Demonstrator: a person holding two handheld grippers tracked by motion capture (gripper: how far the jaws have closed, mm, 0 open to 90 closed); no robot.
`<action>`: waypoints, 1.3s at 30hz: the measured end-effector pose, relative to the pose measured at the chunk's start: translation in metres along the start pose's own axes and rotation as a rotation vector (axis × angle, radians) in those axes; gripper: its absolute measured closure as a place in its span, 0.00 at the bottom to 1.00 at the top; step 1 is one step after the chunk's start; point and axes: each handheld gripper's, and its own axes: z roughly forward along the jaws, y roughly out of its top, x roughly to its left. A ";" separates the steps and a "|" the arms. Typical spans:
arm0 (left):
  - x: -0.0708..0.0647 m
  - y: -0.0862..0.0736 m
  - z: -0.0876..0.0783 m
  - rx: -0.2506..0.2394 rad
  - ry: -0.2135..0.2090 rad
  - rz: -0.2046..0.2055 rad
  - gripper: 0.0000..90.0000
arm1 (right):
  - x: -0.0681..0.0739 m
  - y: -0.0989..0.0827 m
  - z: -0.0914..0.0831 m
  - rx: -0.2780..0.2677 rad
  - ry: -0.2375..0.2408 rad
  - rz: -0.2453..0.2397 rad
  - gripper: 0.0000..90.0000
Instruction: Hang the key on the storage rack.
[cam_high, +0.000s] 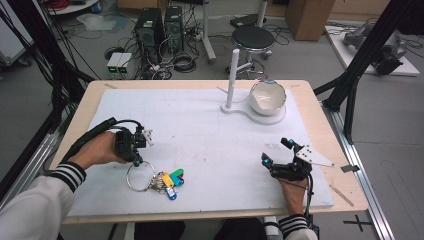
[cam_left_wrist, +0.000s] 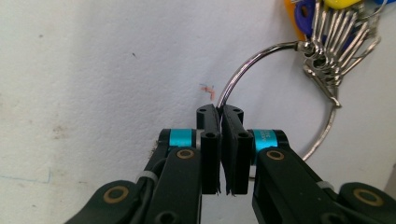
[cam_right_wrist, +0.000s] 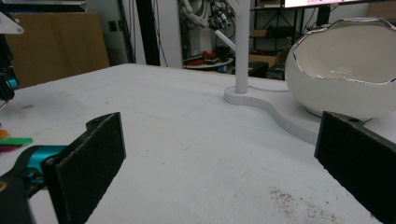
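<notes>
A large metal key ring (cam_high: 139, 176) (cam_left_wrist: 261, 60) carries a bunch of keys with yellow, green and blue heads (cam_high: 170, 181) (cam_left_wrist: 334, 28) and lies on the white mat near the front left. My left gripper (cam_high: 137, 161) (cam_left_wrist: 220, 114) is shut on the ring's wire, pinching it at the ring's upper left edge. My right gripper (cam_high: 276, 151) (cam_right_wrist: 219, 154) rests at the front right with its jaws wide apart and nothing between them. Beyond it stand a white bowl (cam_high: 268, 97) (cam_right_wrist: 348, 70) and a white post (cam_high: 233, 77) (cam_right_wrist: 242, 44) on a shared white base.
The white mat (cam_high: 200, 135) covers most of the wooden table (cam_high: 320, 115). Past the table's far edge are a black stool (cam_high: 253, 37), computer towers (cam_high: 150, 27) and loose cables. Black frame posts (cam_high: 360, 55) rise at the right.
</notes>
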 end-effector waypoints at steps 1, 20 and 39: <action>0.000 -0.001 -0.003 -0.012 -0.003 0.004 0.96 | 0.000 0.000 0.000 -0.002 -0.001 0.003 0.02; -0.010 -0.002 -0.050 -0.299 0.017 0.020 0.97 | -0.001 0.005 0.010 0.100 0.047 0.009 0.01; -0.012 0.013 -0.076 -0.617 0.010 -0.017 0.97 | 0.013 0.057 0.027 0.161 0.235 -0.034 0.01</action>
